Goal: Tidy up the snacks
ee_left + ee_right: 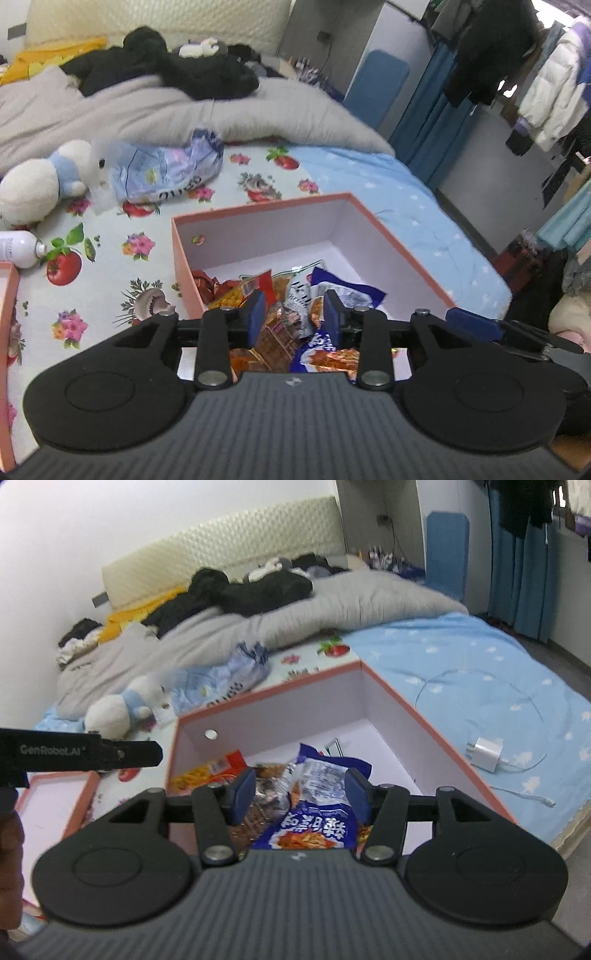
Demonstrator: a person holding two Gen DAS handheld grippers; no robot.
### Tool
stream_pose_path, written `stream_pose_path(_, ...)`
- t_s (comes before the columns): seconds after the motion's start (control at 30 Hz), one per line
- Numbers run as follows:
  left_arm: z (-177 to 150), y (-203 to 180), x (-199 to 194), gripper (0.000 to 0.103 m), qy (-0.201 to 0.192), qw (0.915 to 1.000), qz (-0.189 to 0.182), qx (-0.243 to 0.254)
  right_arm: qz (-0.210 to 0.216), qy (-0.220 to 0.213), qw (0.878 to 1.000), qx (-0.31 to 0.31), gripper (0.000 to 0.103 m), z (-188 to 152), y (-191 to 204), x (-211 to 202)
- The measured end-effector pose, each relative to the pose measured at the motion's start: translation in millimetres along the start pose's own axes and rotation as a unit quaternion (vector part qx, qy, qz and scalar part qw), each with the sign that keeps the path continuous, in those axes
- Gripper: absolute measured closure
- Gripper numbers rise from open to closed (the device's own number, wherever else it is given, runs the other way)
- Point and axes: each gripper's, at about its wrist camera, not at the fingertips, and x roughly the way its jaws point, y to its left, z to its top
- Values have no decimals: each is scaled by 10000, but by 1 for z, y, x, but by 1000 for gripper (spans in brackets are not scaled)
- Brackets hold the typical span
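Both grippers over pink box (258, 218) on bed, snack packets (280, 314) piled inside. Left gripper (294, 316) half open, gripping nothing. Right gripper (301, 794) wider, blue packet (317, 812) loose between pads. Only right view catches white charger (487, 755) on blue sheet; only left shows spray can (20, 247).

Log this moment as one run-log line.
task: organize snacks | left gripper: jaws open over box | right gripper: jaws open, blue packet lying below | snacks in box | holding: nothing
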Motion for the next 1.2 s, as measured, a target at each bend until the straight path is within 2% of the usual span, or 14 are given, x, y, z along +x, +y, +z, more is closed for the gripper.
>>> stream_pose_path(0.17,-11,-4,-40,62,-128,9999,67,61,47,-255,9997,-6,47,-1,10,-34)
stream_pose_path(0.4,-26,-18,-103,62,-501,9986,84,163,102,-585,9982,40,47,-9,18,-88)
stream_pose_path(0.7,-66,-50,-179,57,-893,9951,139,400,125,-794,9968,-22,47,-32,25,-149)
stream_pose_path(0.9,-101,-60,-214,57,-956,9942,151,472,162,-745,9970,-133,47,-61,29,-182)
stream_pose_path(1.2,-146,-67,-242,57,-939,9945,181,437,95,-786,9968,-128,47,-91,32,-205)
